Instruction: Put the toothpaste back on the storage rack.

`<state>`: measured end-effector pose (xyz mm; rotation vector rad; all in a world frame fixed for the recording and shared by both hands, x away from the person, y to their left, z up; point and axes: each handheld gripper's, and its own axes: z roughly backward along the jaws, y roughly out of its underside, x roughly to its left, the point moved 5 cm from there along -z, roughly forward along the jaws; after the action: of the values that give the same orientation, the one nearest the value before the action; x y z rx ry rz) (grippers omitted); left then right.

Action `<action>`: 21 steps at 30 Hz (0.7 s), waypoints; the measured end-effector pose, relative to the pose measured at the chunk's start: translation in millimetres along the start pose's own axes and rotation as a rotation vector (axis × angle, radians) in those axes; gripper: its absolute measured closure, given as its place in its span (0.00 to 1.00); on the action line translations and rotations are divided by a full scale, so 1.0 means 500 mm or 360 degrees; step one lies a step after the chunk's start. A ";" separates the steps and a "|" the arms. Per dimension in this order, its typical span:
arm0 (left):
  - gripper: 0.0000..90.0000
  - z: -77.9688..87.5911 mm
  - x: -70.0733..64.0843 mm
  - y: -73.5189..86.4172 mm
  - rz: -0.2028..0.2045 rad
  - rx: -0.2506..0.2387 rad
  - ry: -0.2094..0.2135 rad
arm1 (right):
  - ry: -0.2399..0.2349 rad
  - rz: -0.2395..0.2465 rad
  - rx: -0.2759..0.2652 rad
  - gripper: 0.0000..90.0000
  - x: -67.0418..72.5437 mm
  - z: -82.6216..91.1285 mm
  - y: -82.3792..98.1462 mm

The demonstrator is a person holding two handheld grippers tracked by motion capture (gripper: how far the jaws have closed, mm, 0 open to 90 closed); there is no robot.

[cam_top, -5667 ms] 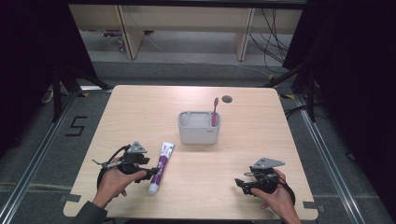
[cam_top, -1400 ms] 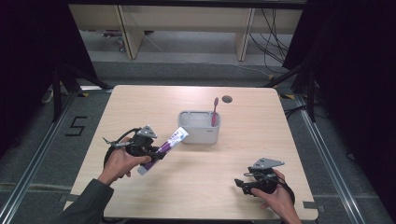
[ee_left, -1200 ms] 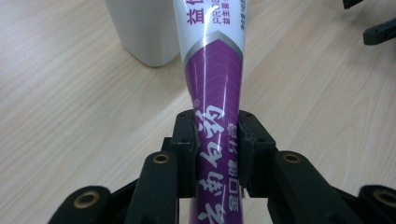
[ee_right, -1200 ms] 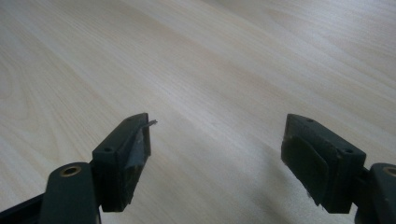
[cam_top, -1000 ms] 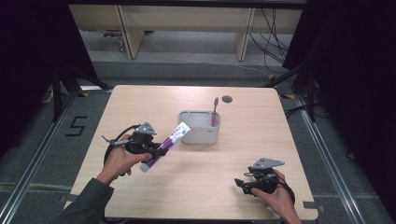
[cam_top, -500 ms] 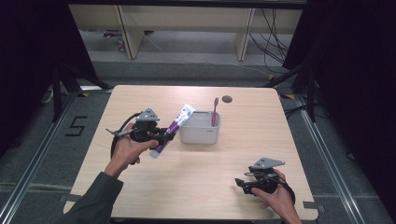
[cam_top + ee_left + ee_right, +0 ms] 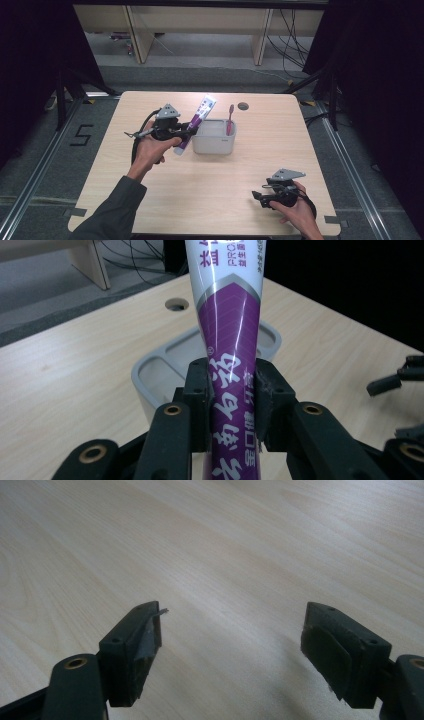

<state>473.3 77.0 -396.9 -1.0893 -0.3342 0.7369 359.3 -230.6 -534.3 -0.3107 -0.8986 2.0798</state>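
Observation:
A purple and white toothpaste tube (image 7: 195, 123) (image 7: 231, 335) is held off the table by my left gripper (image 7: 186, 131) (image 7: 231, 390), which is shut on its middle. The tube tilts up to the right, its white end above the left rim of a grey holder (image 7: 214, 137) (image 7: 165, 367). A pink toothbrush (image 7: 230, 119) stands upright in the holder's right side. My right gripper (image 7: 257, 196) (image 7: 232, 645) rests low near the table's front right, jaws open with nothing between them, over bare wood.
The wooden table (image 7: 210, 200) has a round cable hole (image 7: 243, 106) (image 7: 176, 304) behind the holder. Metal rails run along the floor on both sides. Shelving and cables lie beyond the far edge.
My left gripper took the tube from the table's front left, lifted it and carried it right and back toward the holder, tilting it more upright. The right gripper stayed still.

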 end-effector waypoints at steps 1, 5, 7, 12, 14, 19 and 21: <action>0.79 -0.004 0.000 -0.006 0.0002 -0.0021 -0.0004 | 0.0002 -0.0027 0.0002 0.27 0.002 0.000 0.001; 0.79 -0.018 0.001 -0.029 0.0014 -0.0097 -0.0020 | 0.0002 -0.0008 0.0005 0.28 0.000 0.000 0.001; 0.79 -0.026 0.001 -0.038 0.0010 -0.0110 -0.0027 | 0.0001 -0.0007 0.0005 0.28 0.000 0.000 0.001; 0.79 -0.047 0.002 -0.055 0.0025 -0.0166 -0.0038 | -0.0007 -0.0021 0.0017 0.27 0.001 0.003 0.000; 0.79 -0.055 0.004 -0.058 0.0028 -0.0175 -0.0035 | 0.0000 -0.0002 0.0005 0.27 -0.001 0.001 0.000; 0.79 -0.074 0.006 -0.064 0.0036 -0.0206 -0.0053 | -0.0010 -0.0028 0.0019 0.28 0.002 0.002 0.000; 0.79 -0.079 0.008 -0.067 0.0037 -0.0225 -0.0066 | -0.0012 -0.0019 0.0012 0.28 0.001 0.001 0.000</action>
<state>512.0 44.2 -384.9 -1.2138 -0.4148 0.7662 358.6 -230.5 -533.7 -0.2931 -0.8945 2.0741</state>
